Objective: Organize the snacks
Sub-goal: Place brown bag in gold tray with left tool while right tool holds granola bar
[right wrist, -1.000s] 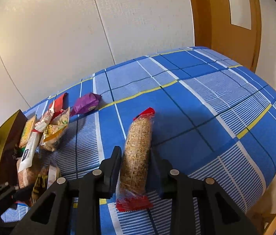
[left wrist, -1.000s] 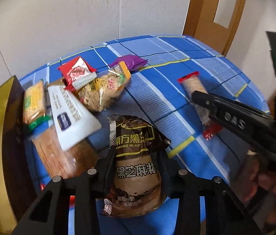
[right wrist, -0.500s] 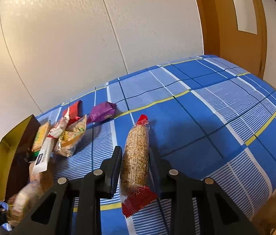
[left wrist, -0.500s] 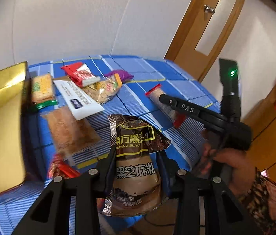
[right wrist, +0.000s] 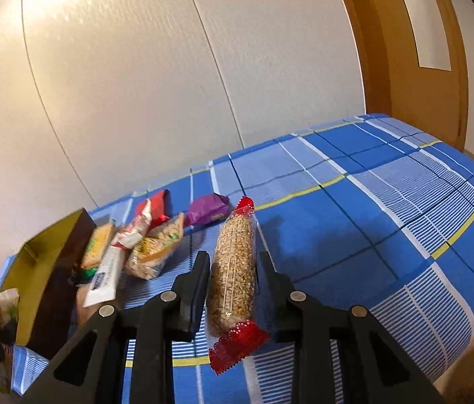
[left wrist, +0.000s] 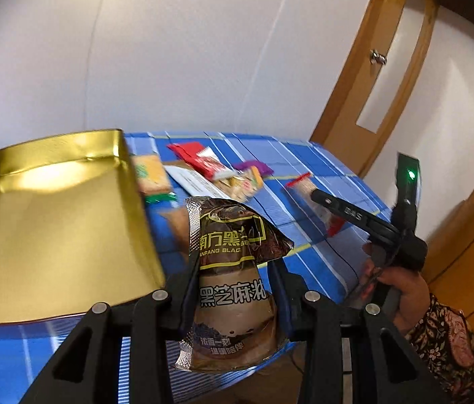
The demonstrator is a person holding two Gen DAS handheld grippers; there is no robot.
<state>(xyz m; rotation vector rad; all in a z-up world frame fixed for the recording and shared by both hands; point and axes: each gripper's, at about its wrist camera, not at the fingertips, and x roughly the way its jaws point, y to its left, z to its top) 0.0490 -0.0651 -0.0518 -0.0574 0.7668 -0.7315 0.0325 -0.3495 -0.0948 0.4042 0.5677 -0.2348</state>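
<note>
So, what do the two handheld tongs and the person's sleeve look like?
Both tongs, left and right, are matte black with flat fingers and silver rivets. The right one bears white letters and a green light. The sleeve is dark with a small flowery pattern.

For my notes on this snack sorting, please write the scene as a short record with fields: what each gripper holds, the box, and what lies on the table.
left gripper: shut on the brown packet, held up beside the box
right gripper: shut on the grain bar, a clear wrapper with red ends
box: gold inside, open, nothing seen in it
tablecloth: blue checked
loose snacks: purple packet, red packet, nut bag
</note>
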